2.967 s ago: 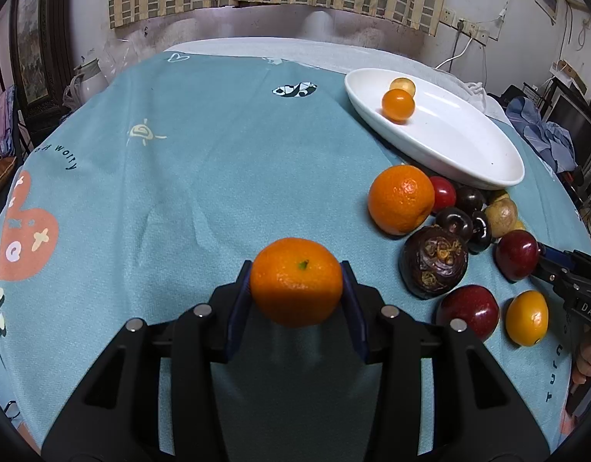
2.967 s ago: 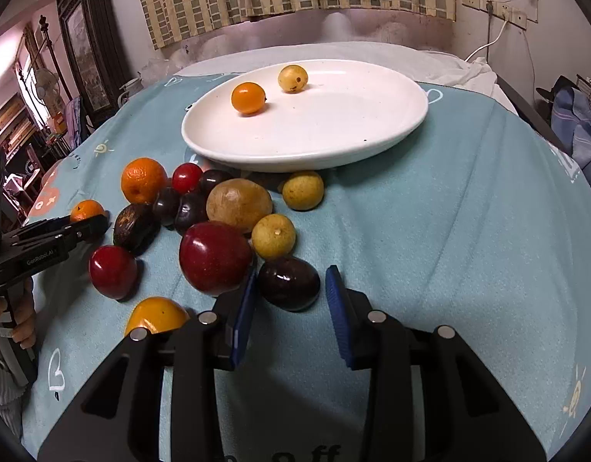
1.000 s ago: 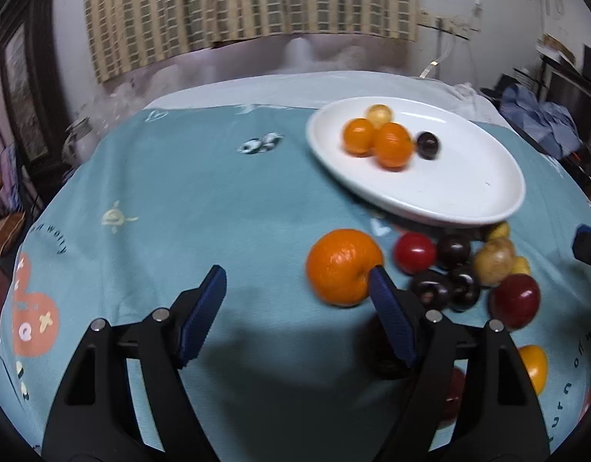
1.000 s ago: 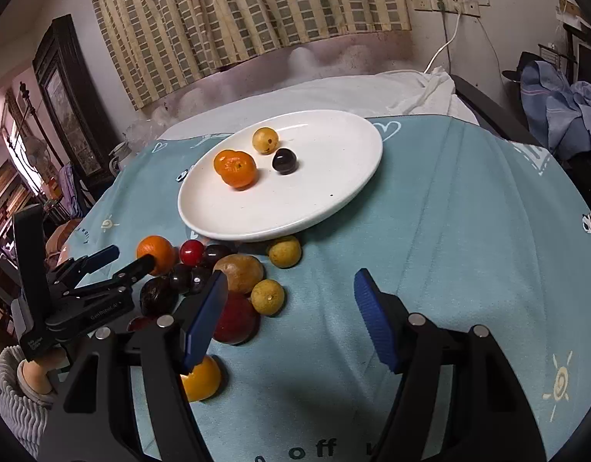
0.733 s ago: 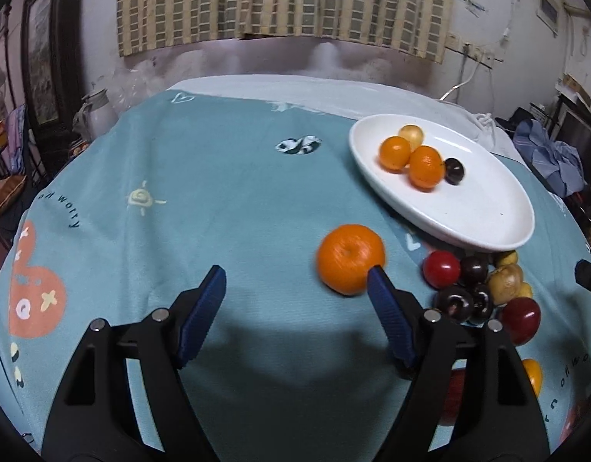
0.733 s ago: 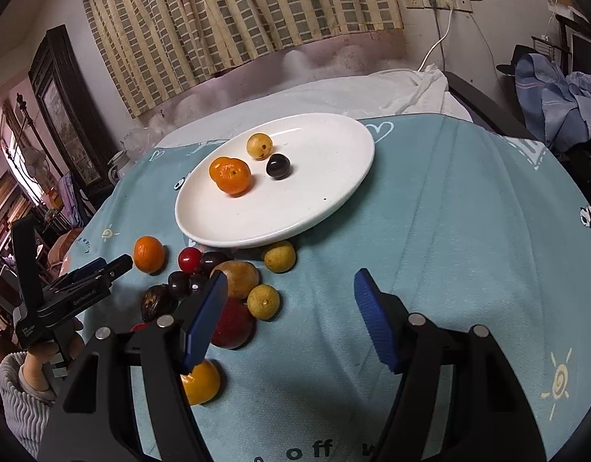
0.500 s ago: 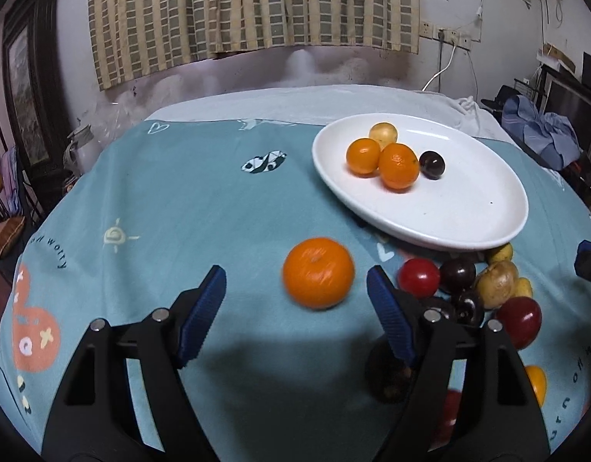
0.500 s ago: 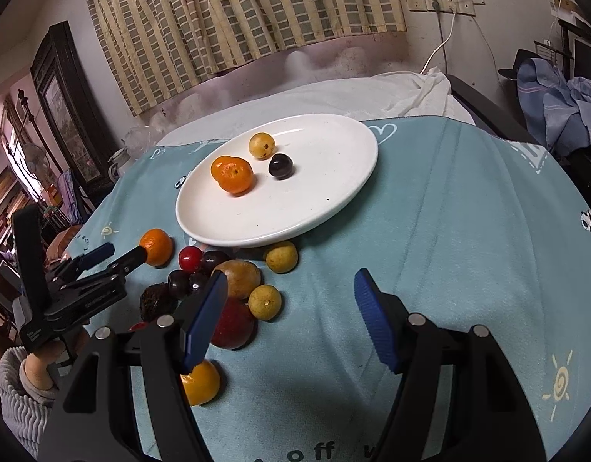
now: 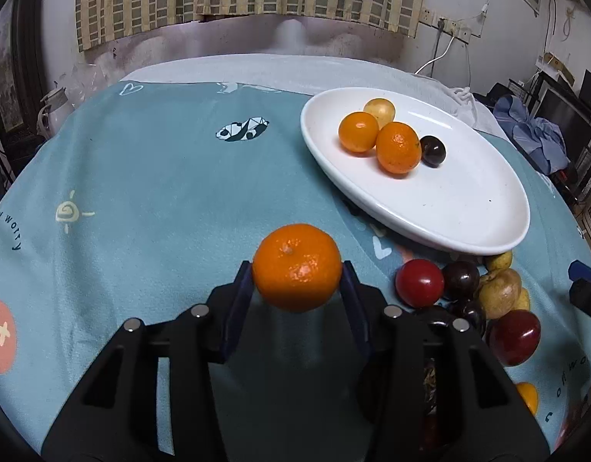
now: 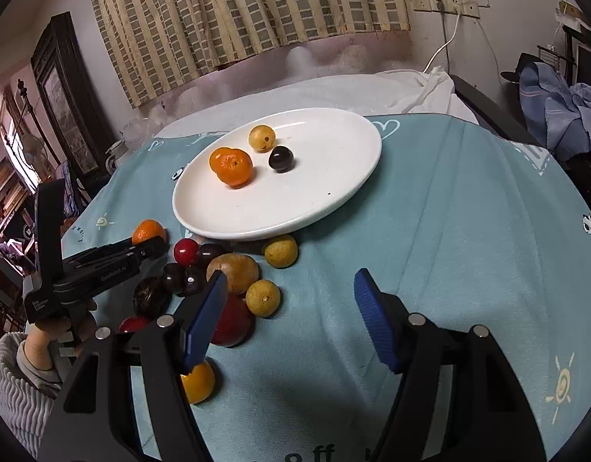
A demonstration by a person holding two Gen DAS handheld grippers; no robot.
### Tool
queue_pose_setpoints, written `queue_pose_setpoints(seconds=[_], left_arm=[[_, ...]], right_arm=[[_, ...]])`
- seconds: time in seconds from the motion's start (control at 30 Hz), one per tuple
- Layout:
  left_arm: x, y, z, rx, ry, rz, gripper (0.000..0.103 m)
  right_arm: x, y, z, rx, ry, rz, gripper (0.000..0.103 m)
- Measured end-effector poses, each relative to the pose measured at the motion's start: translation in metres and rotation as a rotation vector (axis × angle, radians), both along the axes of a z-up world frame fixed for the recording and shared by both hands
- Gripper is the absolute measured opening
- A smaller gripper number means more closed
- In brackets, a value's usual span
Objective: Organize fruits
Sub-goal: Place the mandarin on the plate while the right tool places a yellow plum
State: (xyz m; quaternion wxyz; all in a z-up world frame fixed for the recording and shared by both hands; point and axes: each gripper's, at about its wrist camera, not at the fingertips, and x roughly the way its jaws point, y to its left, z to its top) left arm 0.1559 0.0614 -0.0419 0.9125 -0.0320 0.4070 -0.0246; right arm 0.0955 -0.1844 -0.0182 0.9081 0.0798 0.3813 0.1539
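- Half a second ago the left gripper stood wide open behind the orange; now its jaws are closed on that orange, one pad on each flank.
- Orange position: held just short of the plate, left of the fruit pile.
- Right gripper hangs wide open and empty, near side of the plate, over the pile's edge.
- Step in hand, as judged: carry the orange to the plate. Lift it clear of the rim, lower onto bare white area beside the four fruits already there, then release.
- Whether the orange has left the cloth cannot be told.
- Pile is partly hidden behind gripper bodies; some dark fruits cannot be identified.
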Motion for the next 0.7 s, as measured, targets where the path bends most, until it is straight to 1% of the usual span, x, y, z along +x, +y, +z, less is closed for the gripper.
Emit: queue_pose_setpoints(seconds=[0.07,0.17,0.27,0.37,0.47,0.53,0.6,0.7], left_arm=[[-0.003,0.0,0.001,0.004,-0.003,-0.005,0.045],[-0.015,0.006,0.005,0.027,-0.014,0.012,0.045],[-0.026,0.019,0.01,0.025,-0.022,0.053,0.045],[-0.032,0.027,0.013,0.017,-0.025,0.078,0.045],[-0.031,0.027,0.012,0.013,-0.019,0.074,0.045],[-0.029,0.024,0.009,0.02,-0.009,0.063,0.045],[-0.028,0.022,0.007,0.026,-0.004,0.055,0.045],[-0.029,0.021,0.007,0.028,-0.005,0.048,0.045]], right_arm=[[-0.002,0.004,0.0,0.004,0.004,0.025,0.068],[-0.011,0.016,0.003,0.01,0.016,0.115,0.068],[-0.025,0.034,0.002,-0.042,0.017,0.211,0.068],[-0.04,0.052,-0.007,-0.11,0.026,0.297,0.067],[-0.047,0.06,-0.016,-0.158,0.038,0.325,0.06],[-0.046,0.062,-0.02,-0.162,0.049,0.33,0.059],[-0.047,0.064,-0.024,-0.154,0.058,0.345,0.052],[-0.05,0.069,-0.027,-0.162,0.048,0.359,0.05]])
